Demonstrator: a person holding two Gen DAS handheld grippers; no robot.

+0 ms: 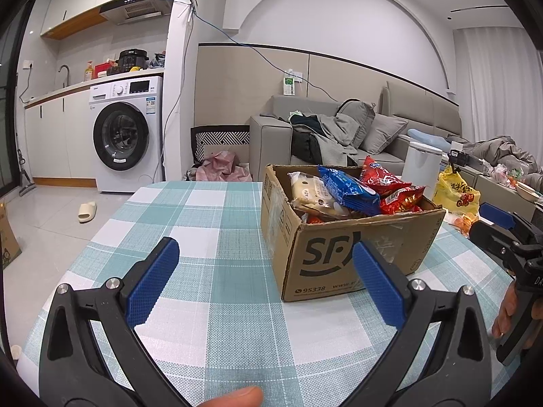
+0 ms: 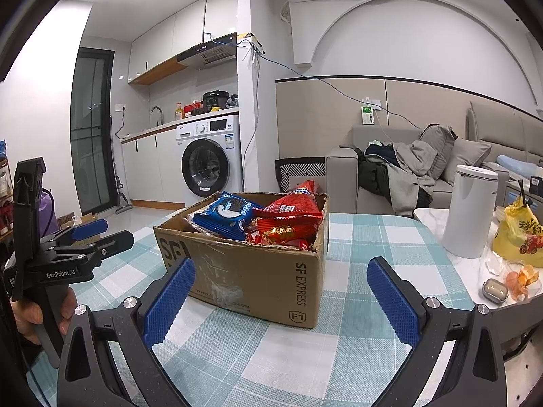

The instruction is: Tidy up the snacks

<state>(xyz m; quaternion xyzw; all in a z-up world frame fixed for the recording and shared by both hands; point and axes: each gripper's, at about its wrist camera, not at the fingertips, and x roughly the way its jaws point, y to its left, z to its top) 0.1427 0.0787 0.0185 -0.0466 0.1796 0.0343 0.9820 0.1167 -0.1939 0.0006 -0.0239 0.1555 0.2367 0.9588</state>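
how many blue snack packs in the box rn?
1 visible: a blue cookie pack lies on top at the left side of the cardboard box in the right wrist view, beside the red snack bags. More may be buried underneath.

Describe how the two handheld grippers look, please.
Both grippers, left gripper and right gripper, have black plastic frames with silver screws and blue textured pads on the fingers. The left gripper's body carries white "GenRobot.AI" lettering. No sleeves or cables show.
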